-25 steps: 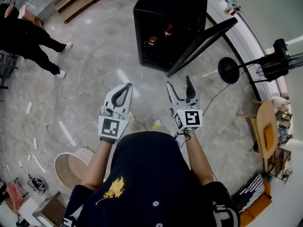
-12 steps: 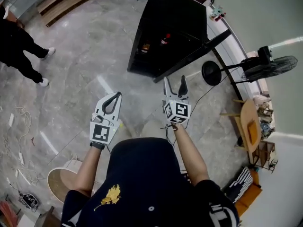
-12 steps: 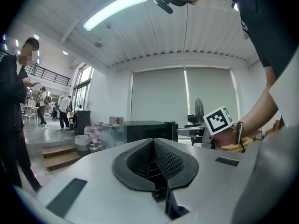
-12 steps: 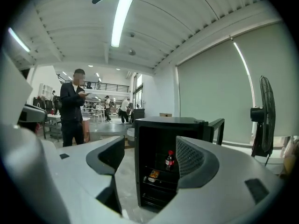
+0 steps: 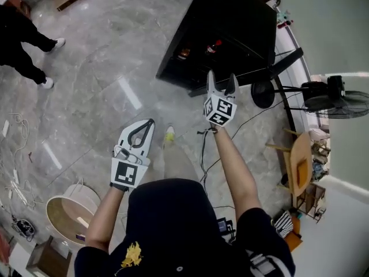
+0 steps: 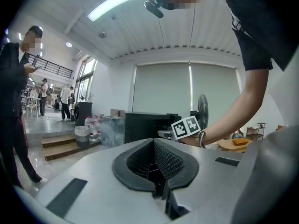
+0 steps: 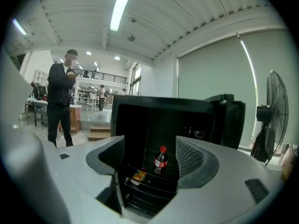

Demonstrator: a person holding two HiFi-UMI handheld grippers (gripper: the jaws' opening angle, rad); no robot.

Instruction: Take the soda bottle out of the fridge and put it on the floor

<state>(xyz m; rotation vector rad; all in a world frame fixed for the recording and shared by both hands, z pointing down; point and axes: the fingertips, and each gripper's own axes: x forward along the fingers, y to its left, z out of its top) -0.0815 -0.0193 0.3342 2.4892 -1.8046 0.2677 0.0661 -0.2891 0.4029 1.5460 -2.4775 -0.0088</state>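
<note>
Task's thing: the soda bottle [image 7: 160, 159], red cap and dark contents, stands upright on a shelf [image 7: 163, 174] inside the open fridge [image 5: 230, 22], not yet taken out.
Right claw: the right claw [image 5: 221, 77] is held out towards the fridge mouth with its jaws spread and nothing between them. Its own view frames the bottle in the gap, but the bottle is well beyond the tips.
Left claw: the left claw [image 5: 150, 122] hangs back near the person's body, tips pressed together and empty, over bare floor [image 5: 104, 68].
Fridge door: the fridge door [image 5: 282, 62] is swung open to the right, just beside the right arm's line of reach.
Step in hand, as I judge it: the approach, with the grasp yet to come.
Risk, knock-over: a tall narrow bottle could tip if one jaw meets it first.
Risk, snag: the shelf above and the door edge leave little room, so a wide or high entry could strike them.
Risk, neighbour: an orange packet [image 7: 138, 175] lies on the shelf below and left, and a low reach could drag it.
Risk, footing: a cable [image 5: 203, 149] trails on the floor near the person's feet, a trip hazard while stepping in or setting the bottle down.
</note>
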